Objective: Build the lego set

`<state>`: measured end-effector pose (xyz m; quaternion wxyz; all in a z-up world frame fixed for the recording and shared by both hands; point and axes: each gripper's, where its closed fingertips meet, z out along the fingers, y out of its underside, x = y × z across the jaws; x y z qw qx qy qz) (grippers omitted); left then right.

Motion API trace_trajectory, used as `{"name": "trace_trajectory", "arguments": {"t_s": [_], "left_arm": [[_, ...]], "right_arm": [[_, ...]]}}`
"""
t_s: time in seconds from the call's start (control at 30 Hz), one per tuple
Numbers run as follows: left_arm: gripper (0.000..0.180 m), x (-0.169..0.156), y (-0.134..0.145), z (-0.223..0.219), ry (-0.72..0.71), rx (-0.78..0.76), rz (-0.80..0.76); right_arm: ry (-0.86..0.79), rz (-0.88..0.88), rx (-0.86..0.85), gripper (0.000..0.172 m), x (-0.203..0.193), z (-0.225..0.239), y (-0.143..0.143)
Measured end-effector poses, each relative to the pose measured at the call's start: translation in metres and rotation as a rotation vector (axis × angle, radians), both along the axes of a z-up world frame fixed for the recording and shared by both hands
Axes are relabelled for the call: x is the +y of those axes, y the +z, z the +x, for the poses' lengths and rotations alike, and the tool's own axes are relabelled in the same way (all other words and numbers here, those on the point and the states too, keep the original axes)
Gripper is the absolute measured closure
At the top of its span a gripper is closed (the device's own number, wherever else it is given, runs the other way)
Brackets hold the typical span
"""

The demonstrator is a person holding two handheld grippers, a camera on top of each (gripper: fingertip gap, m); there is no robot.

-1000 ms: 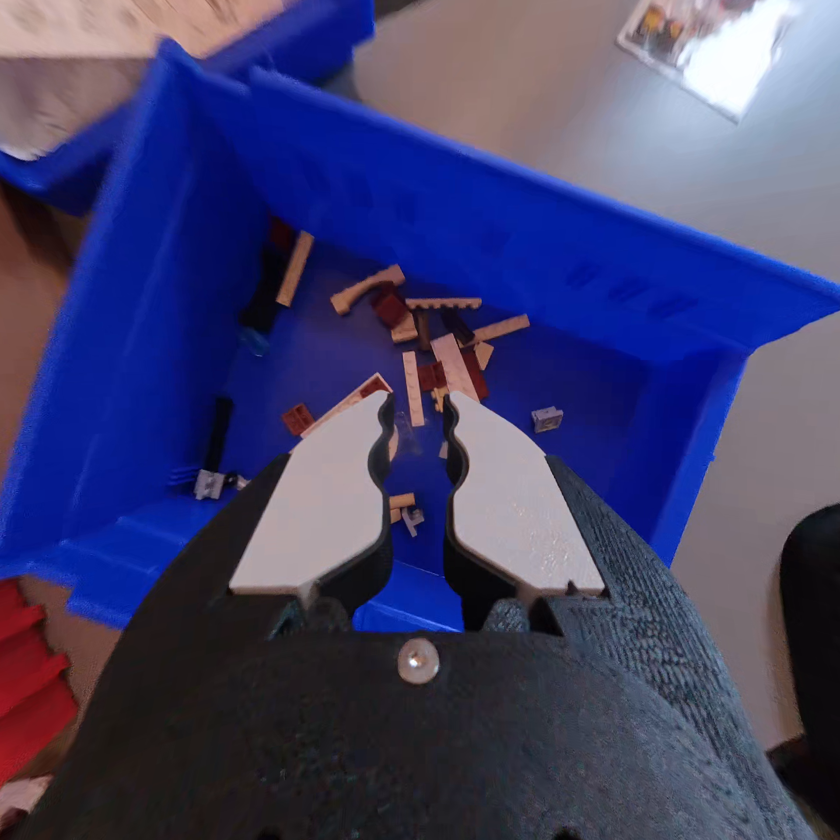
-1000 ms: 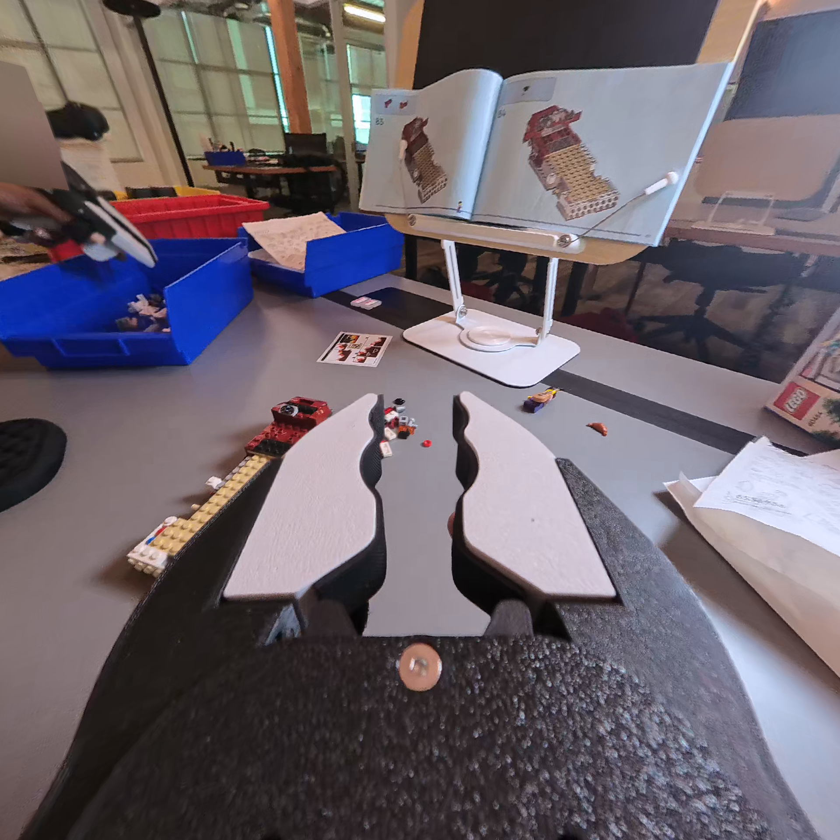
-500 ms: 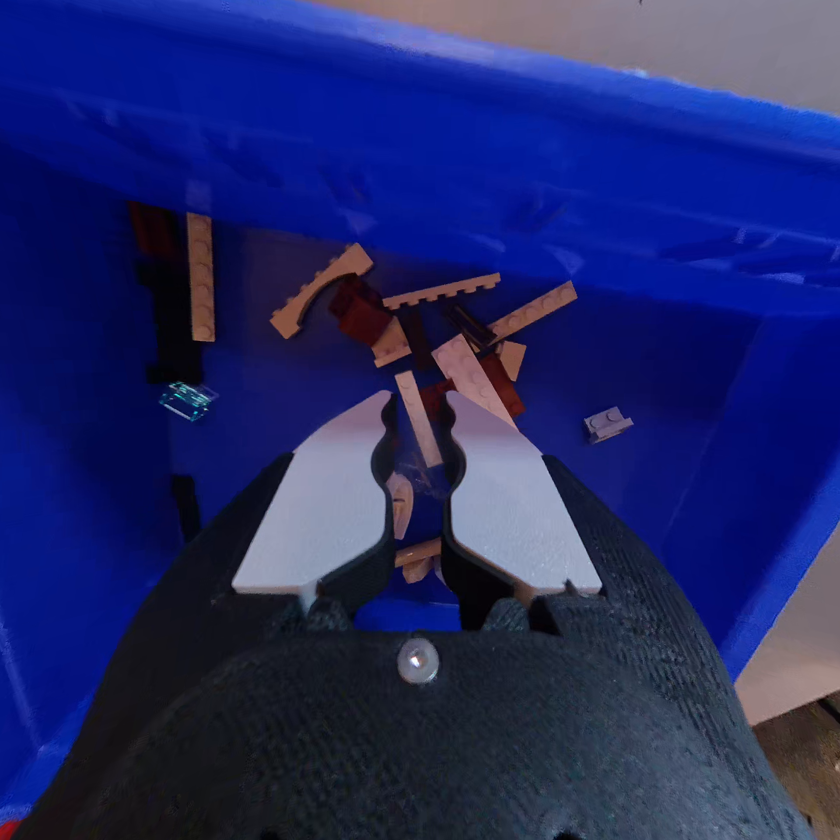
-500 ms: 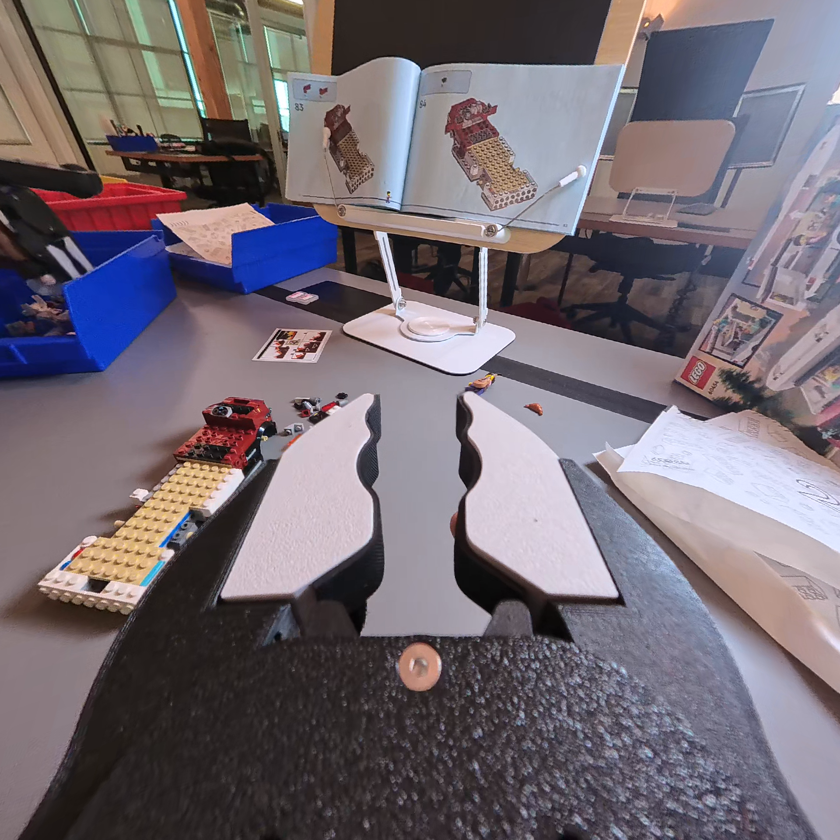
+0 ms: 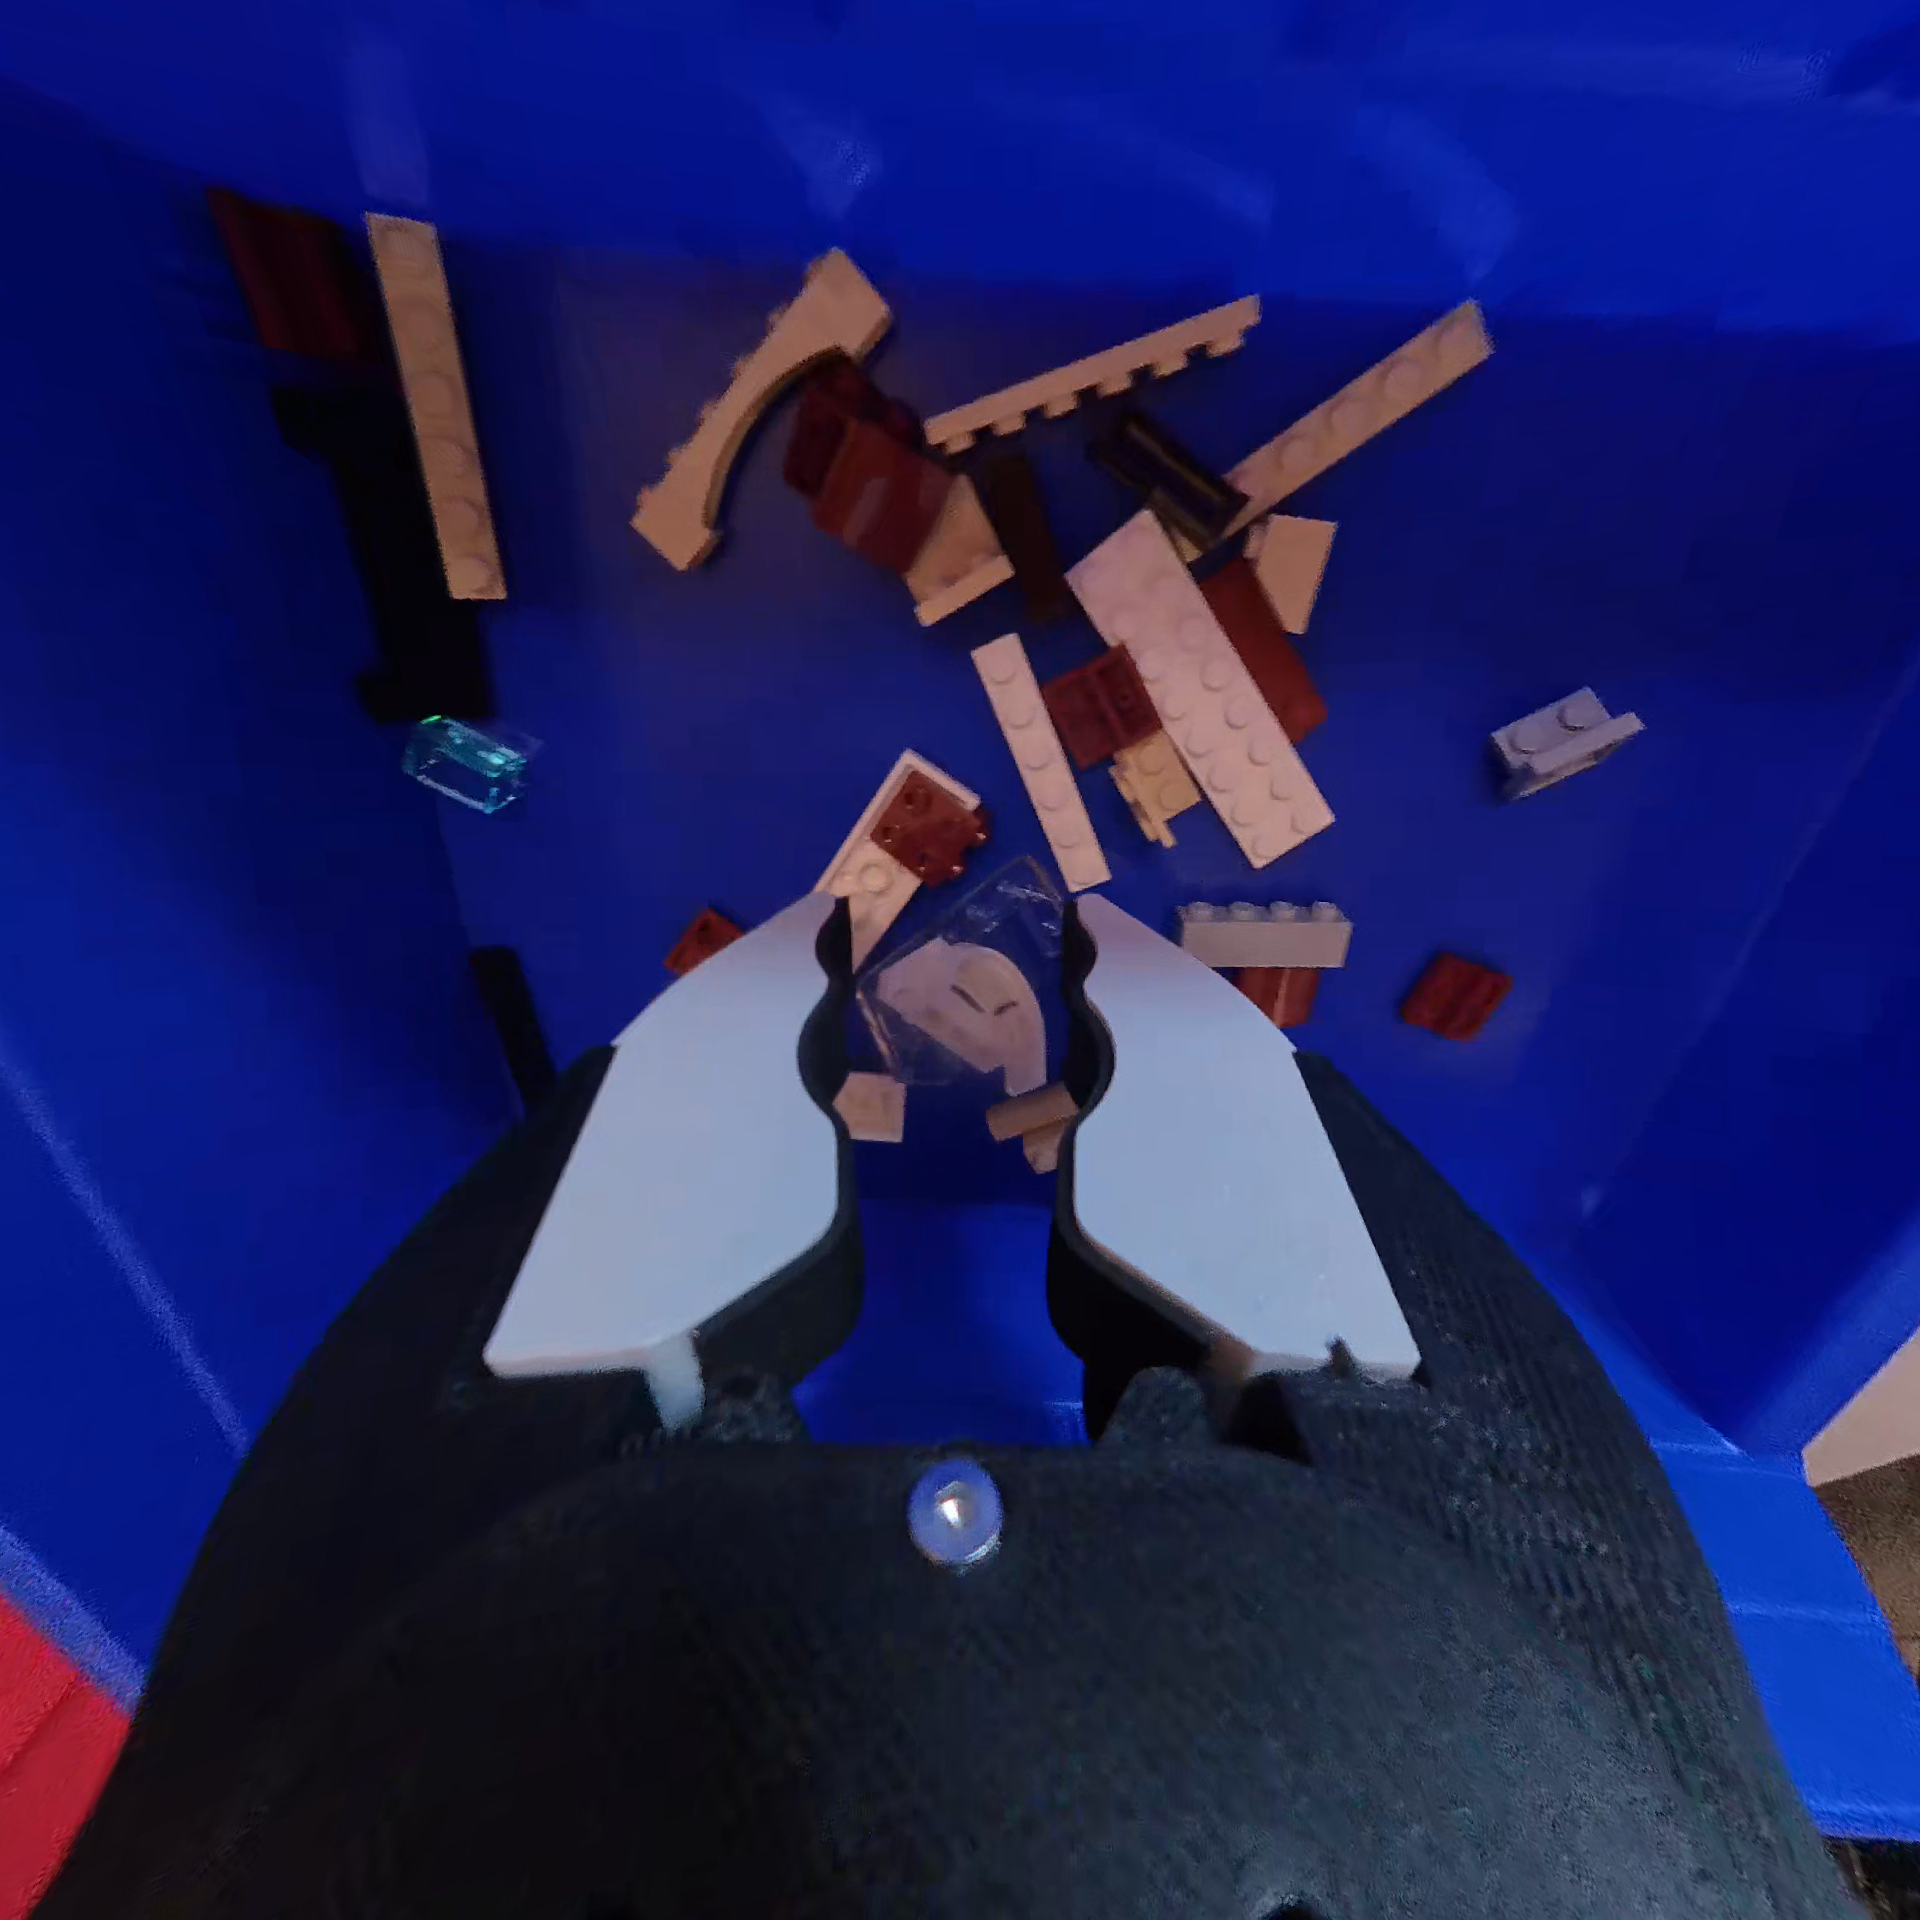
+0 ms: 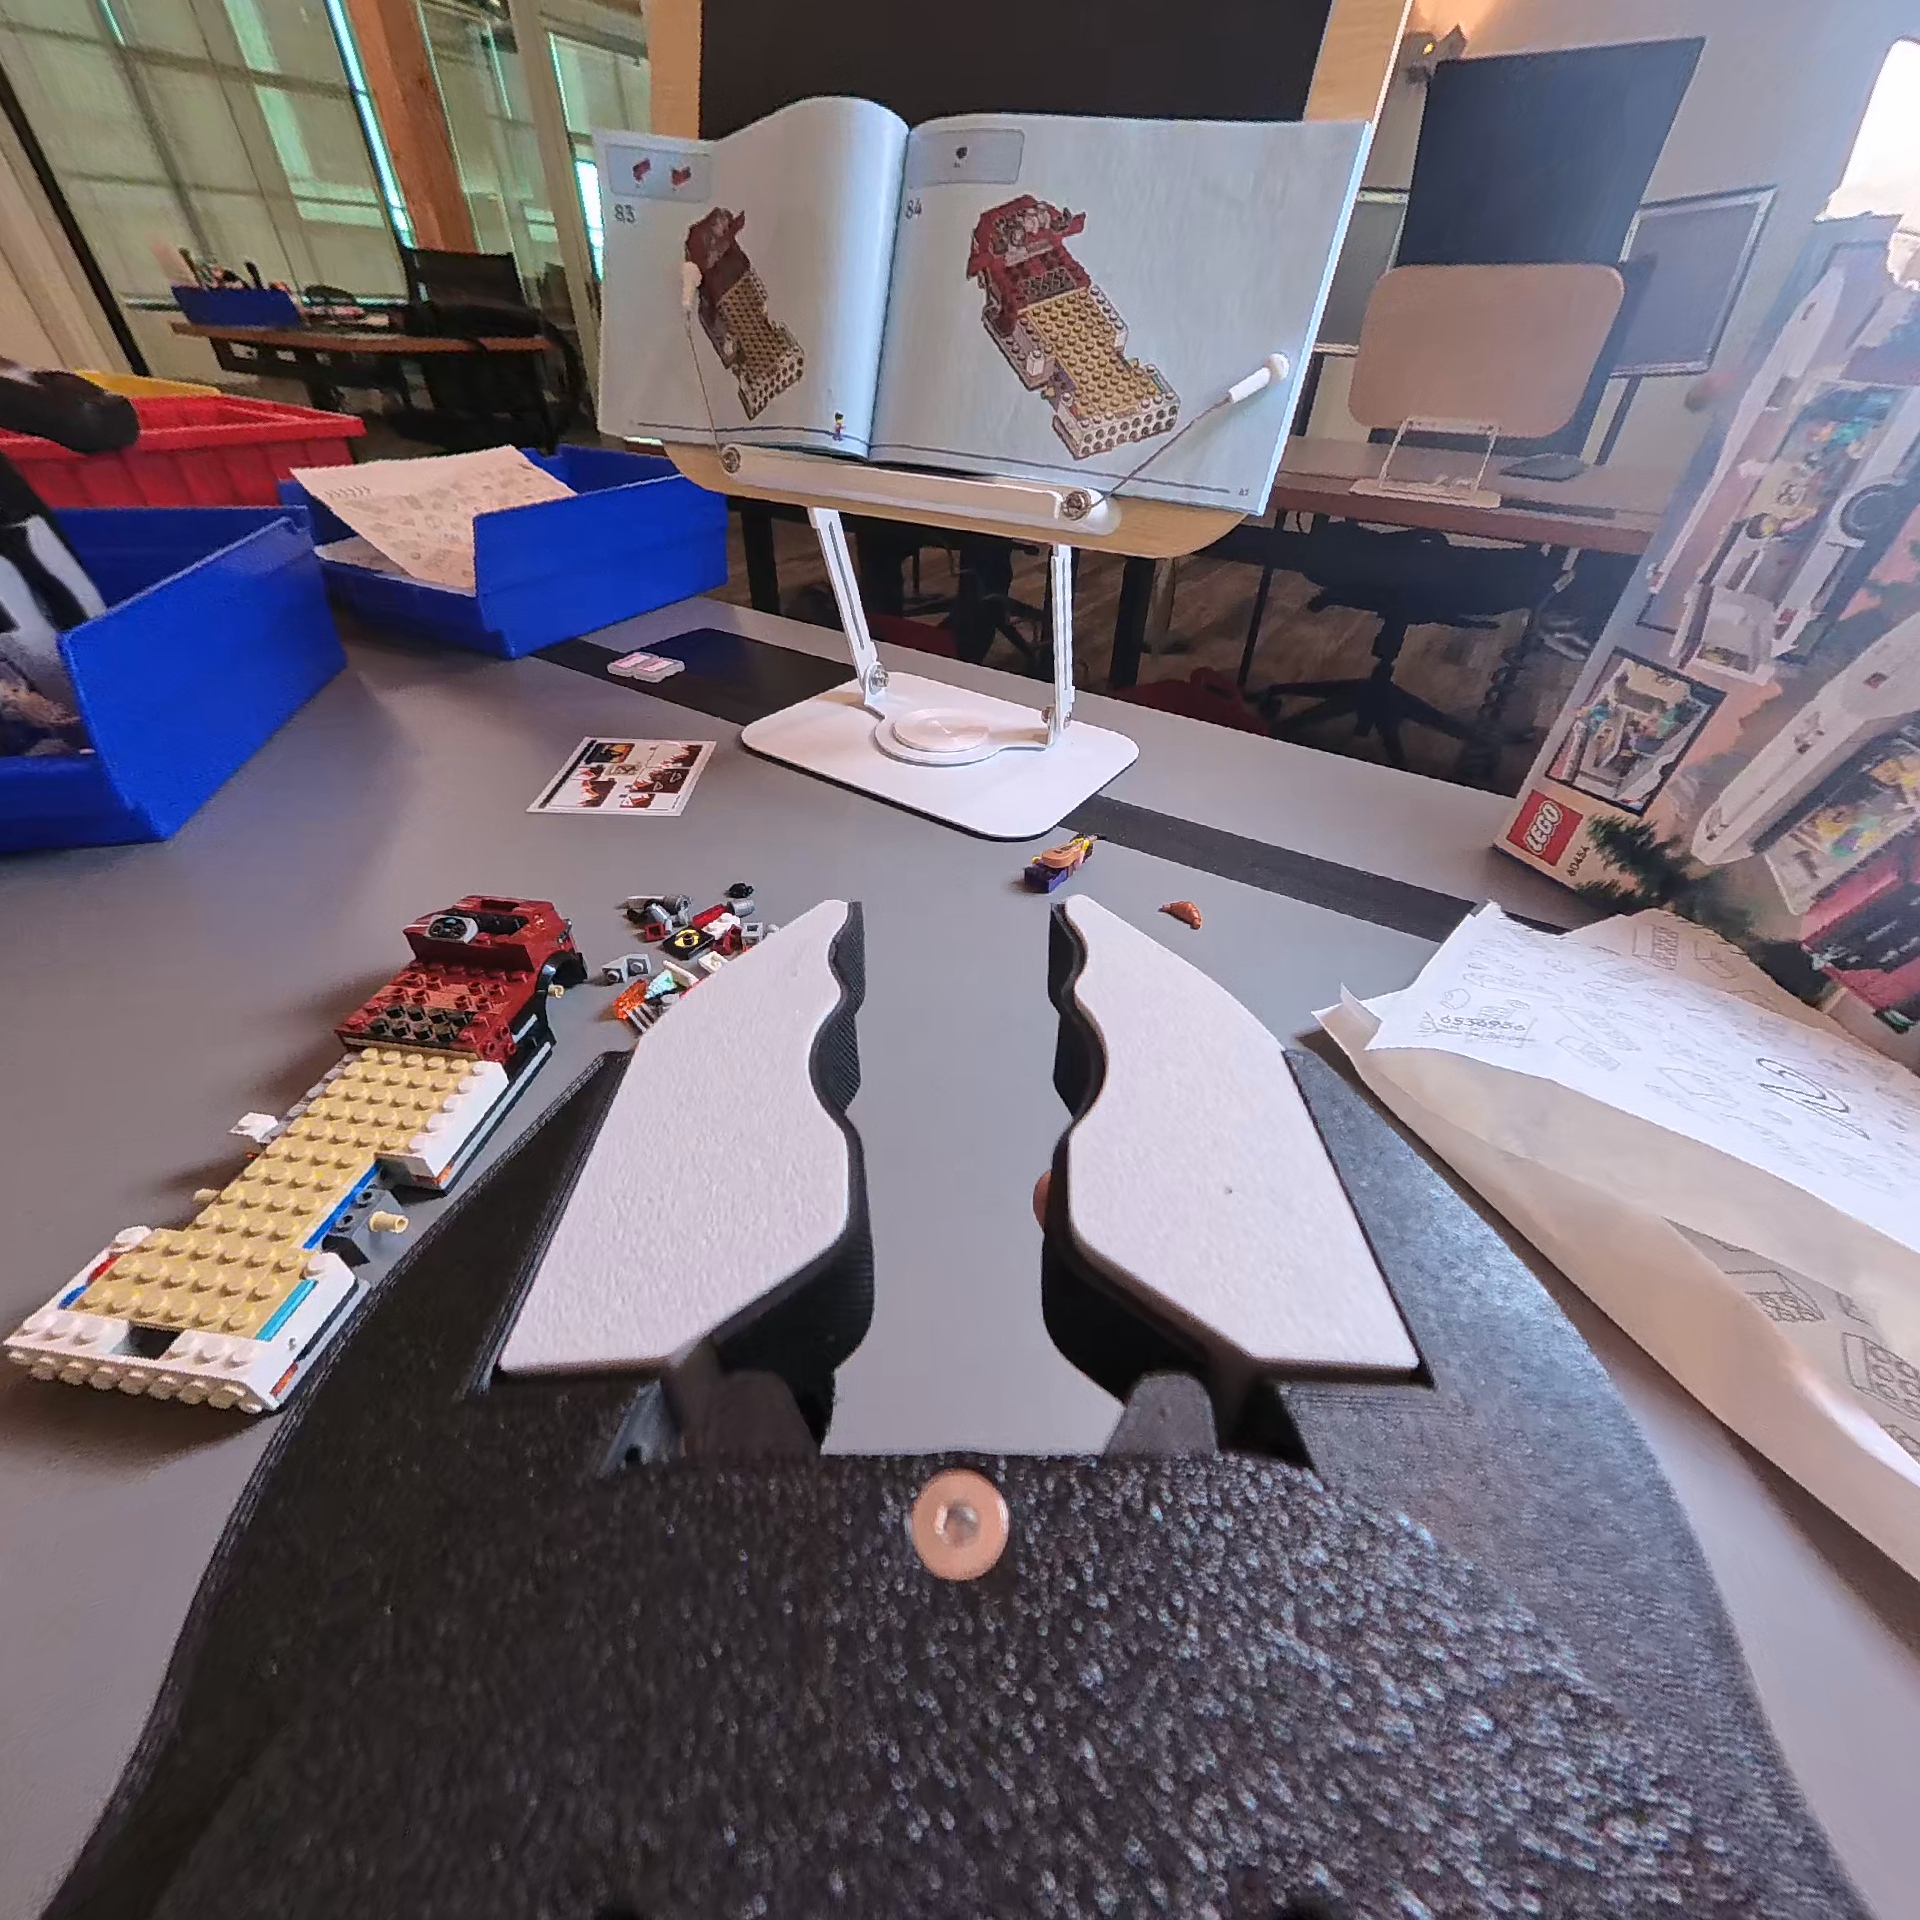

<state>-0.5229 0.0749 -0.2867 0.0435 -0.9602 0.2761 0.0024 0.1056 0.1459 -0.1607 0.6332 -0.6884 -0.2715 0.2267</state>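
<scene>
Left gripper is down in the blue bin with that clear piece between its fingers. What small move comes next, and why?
Probably close the left gripper gently on the clear piece. Its fingers stand apart on either side of the piece, low in the blue bin; whether the pads touch it yet I cannot tell. A tan plate lies just beyond the tips, so close without pushing forward.

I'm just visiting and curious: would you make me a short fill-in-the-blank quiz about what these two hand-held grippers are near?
1. The left gripper reaches into a plastic bin coloured ____.
2. Between its white fingers lies a toy piece made of ____ plastic.
3. The right gripper hovers open above a ____ table.
4. The open instruction booklet rests on a white ____.

Missing words: blue; clear; grey; stand
</scene>
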Motion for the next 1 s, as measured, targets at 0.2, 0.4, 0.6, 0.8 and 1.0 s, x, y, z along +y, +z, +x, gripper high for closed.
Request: {"name": "trace_trajectory", "arguments": {"t_s": [0.2,0.4,0.6,0.8,1.0], "left_arm": [[0.180,-0.010,-0.004,-0.015,0.008,0.051,-0.094],[0.180,0.011,0.042,-0.009,0.045,-0.031,0.076],[0.180,0.019,0.062,-0.016,0.085,-0.037,0.148],[0.165,0.020,0.048,-0.015,0.064,-0.029,0.141],[0.145,0.029,0.025,0.003,0.035,-0.083,0.101]], "right_arm": [[-0.004,-0.004,-0.012,0.137,-0.001,0.001,-0.002],[-0.002,-0.006,-0.016,0.138,-0.001,0.001,-0.004],[0.002,0.002,-0.030,0.138,-0.003,-0.001,-0.004],[-0.002,0.004,-0.030,0.138,-0.002,0.001,-0.005],[-0.004,0.002,-0.042,0.138,-0.002,0.000,-0.008]]}}
